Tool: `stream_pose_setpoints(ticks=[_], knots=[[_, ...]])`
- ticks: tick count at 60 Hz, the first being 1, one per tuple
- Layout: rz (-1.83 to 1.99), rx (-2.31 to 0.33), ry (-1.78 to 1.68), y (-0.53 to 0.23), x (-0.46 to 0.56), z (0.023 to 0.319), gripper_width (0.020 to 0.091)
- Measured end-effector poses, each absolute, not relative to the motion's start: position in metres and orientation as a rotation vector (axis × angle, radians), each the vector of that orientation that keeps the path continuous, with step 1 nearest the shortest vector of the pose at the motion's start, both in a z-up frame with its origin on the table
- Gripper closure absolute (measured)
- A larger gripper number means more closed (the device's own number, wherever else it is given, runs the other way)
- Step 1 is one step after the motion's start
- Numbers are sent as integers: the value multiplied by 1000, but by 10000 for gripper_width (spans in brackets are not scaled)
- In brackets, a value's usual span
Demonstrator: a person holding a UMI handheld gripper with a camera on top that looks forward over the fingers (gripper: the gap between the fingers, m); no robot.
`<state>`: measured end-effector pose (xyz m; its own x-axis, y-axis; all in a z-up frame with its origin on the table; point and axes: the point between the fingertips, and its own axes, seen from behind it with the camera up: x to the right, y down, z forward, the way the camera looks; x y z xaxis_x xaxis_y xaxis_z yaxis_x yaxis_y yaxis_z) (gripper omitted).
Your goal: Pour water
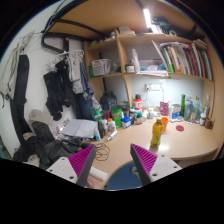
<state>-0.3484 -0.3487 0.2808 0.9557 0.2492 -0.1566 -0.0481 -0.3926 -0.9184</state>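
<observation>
My gripper (112,160) is open above a pale wooden desk (185,143), with its magenta pads (82,160) spread wide and nothing held. A dark blue round vessel (120,180) lies low between the fingers, closer to the right one; its lower part is hidden. Beyond the right finger a yellow bottle (156,132) stands upright on the desk, apart from the gripper. A smaller orange-topped container (165,122) stands just behind it.
Bottles, cans and boxes crowd the back of the desk (125,115), with a green bottle (182,104) to the right. Bookshelves (170,60) rise above. Clothes (60,85) hang on the left wall. A coiled cable (100,152) lies near the left finger.
</observation>
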Motion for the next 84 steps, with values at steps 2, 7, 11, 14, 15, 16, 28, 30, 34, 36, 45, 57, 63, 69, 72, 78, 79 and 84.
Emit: stream_pose_setpoints(ticks=[2,7,11,14,15,16,28,30,34,36,45,57,63,69,72,78,79,84], knots=[[313,-1949,-139,-348,-346,280,337],[303,-1944,-113,-347,-347,279,337],[296,-1933,-87,-346,-346,281,335],[286,-1923,-69,-345,-344,282,333],[283,-1920,-67,-344,-343,282,333],[280,-1917,-65,-344,-342,281,334],[186,-1891,-64,-323,-305,258,340],[147,-1874,-59,-314,-290,253,340],[71,-1858,-52,-293,-257,238,340],[48,-1852,-36,-279,-242,228,341],[15,-1837,14,-201,-191,175,338],[10,-1879,-24,-92,-166,95,341],[20,-1895,-34,-52,-161,67,343],[39,-1875,-63,-18,-164,55,349],[50,-1875,-92,-5,-169,49,489],[-3,-1852,-147,9,-168,48,677],[-6,-1850,-158,9,-170,49,691],[7,-1871,-181,13,-175,47,794]])
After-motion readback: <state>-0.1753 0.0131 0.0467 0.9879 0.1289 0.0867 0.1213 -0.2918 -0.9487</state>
